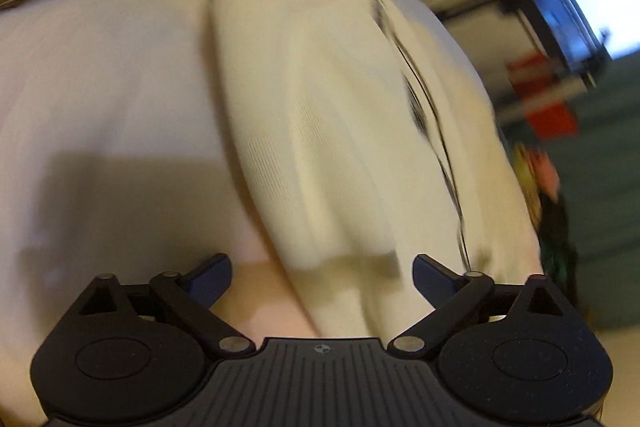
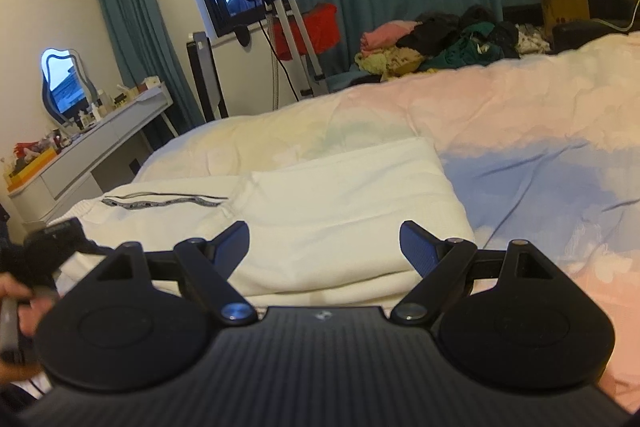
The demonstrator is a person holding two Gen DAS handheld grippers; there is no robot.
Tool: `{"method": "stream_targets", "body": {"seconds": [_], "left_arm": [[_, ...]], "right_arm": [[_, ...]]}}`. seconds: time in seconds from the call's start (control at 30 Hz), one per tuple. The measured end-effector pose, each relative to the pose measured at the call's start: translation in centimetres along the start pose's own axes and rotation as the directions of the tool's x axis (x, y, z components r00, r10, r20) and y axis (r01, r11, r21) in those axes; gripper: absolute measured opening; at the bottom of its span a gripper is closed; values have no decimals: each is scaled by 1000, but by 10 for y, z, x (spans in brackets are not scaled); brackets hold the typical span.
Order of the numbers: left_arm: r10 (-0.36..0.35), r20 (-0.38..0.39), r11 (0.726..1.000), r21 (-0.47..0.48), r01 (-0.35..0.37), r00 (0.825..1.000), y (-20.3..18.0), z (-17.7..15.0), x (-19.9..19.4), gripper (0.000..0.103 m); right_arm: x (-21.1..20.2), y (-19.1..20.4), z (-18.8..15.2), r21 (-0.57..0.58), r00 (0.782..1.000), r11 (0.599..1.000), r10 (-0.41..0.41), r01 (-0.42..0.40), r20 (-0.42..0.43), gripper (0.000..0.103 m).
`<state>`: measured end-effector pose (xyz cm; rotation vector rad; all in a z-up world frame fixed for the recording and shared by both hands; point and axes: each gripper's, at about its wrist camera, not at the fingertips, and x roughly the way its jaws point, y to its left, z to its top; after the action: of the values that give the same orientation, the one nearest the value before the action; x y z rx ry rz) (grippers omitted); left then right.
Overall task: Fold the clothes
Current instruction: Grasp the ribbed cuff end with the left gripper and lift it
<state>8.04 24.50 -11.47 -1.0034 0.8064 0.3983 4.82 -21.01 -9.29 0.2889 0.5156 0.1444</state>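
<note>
We start with the bed (image 2: 500, 131), whose pale pink and white cover carries everything: the cream knit garment (image 2: 344, 211) lies on it just ahead of us, already doubled into a rough rectangle with layered edges showing along its near side, and a dark patterned trim (image 2: 160, 202) running across the left part. That shape would suit a fold partly made or one just completed, and we cannot say which. We judge the garment soft, light and limp, with a ribbed weave that should grip well rather than slip; it will sag wherever it is not held, so we would pinch it at a corner or along a doubled edge, catching all layers at once, not in the loose middle. Well beyond it, at the far side of the bed, sits a pile of mixed clothes (image 2: 440, 43) in pink, yellow, green and black, with a brown paper bag (image 2: 564, 7) behind; what the bag holds we cannot see. Our right gripper (image 2: 325, 247) hangs just over the near edge of the garment with its jaws spread wide, gripping nothing. Our left gripper (image 1: 322, 277), in a blurred view, is likewise spread apart, with the cream fabric close in front of it but not between the pads.
</note>
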Motion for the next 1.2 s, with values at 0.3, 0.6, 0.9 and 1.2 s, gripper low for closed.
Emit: {"method": "stream_targets", "body": {"seconds": [0.3, 0.6, 0.9, 1.2], "left_arm": [[4, 155, 994, -108, 13, 988, 23, 65, 16, 91], [74, 332, 986, 117, -119, 940, -5, 78, 20, 35], [6, 591, 827, 450, -336, 806, -103, 25, -1, 9], [-311, 614, 671, 682, -290, 726, -242, -100, -50, 9]], "right_arm": [[30, 3, -13, 4, 997, 1000, 8, -8, -77, 84], [99, 21, -25, -84, 990, 996, -1, -11, -144, 86], [104, 19, -35, -126, 985, 992, -35, 13, -170, 83], [72, -24, -9, 132, 992, 990, -31, 48, -126, 84]]}}
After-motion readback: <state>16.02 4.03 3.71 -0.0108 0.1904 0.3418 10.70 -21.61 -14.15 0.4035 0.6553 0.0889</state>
